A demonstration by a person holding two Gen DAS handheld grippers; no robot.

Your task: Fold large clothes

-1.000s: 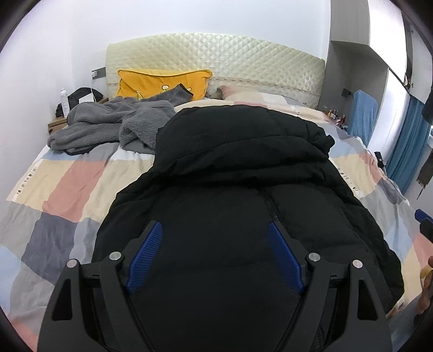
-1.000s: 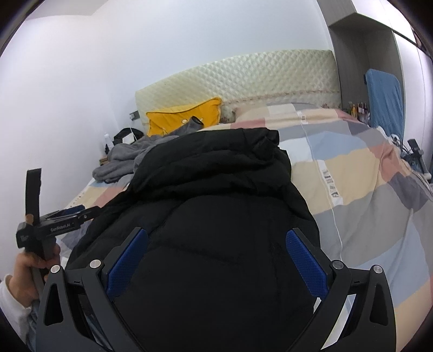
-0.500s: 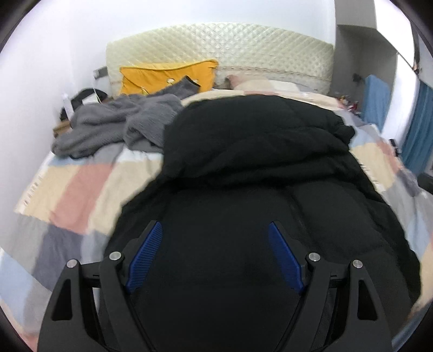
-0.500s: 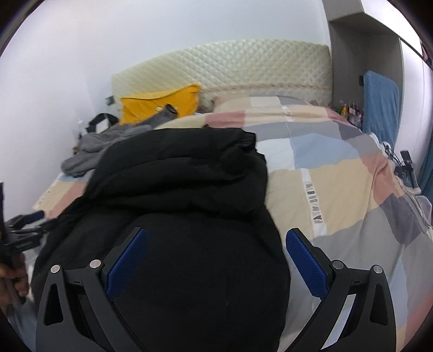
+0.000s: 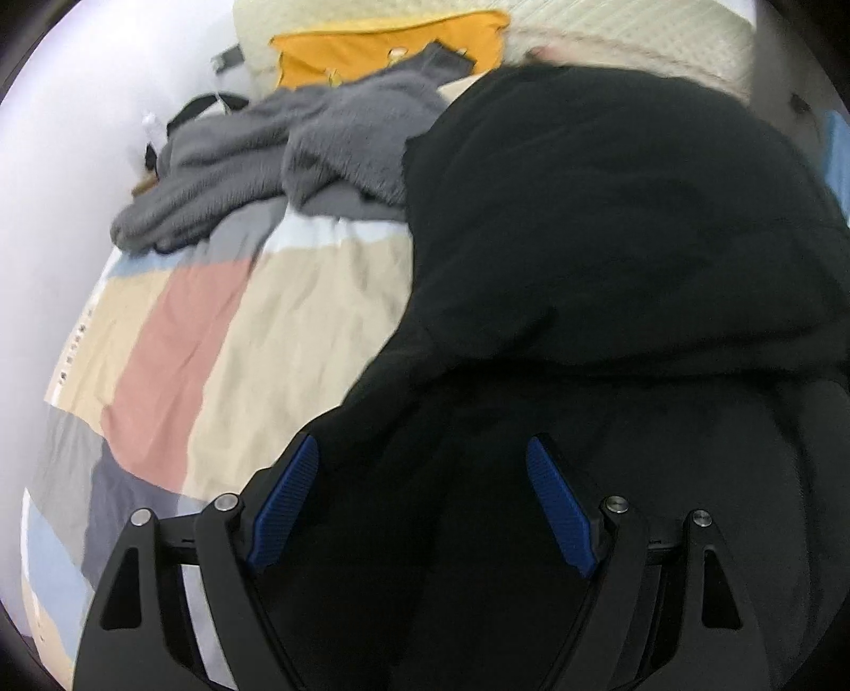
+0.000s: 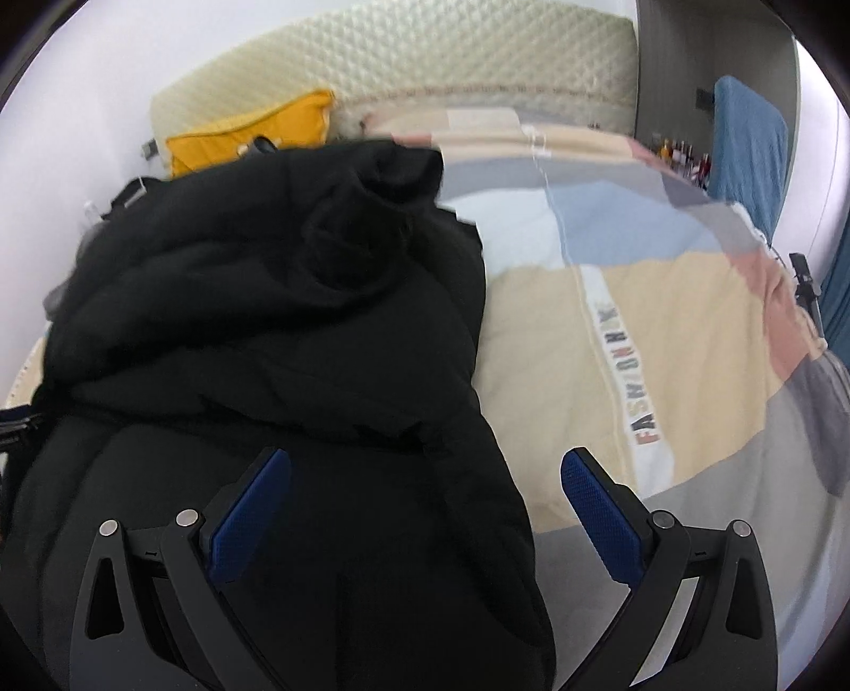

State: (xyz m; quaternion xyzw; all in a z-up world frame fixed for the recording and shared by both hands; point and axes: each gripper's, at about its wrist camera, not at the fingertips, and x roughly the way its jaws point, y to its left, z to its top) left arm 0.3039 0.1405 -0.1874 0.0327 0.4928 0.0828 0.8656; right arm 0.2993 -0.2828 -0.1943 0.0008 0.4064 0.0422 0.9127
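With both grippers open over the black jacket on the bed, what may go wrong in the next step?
The black jacket is thick and bulky, so an open hand-held gripper, left or right, may pinch only one layer. The grey fleece garment touches the jacket's far edge and might get dragged along.

Two fisheye wrist views look close down and forward along a bed toward its headboard; the left faces the black jacket from its left, the right from its right; both share it

jacket on bed | blanket left | pillow behind
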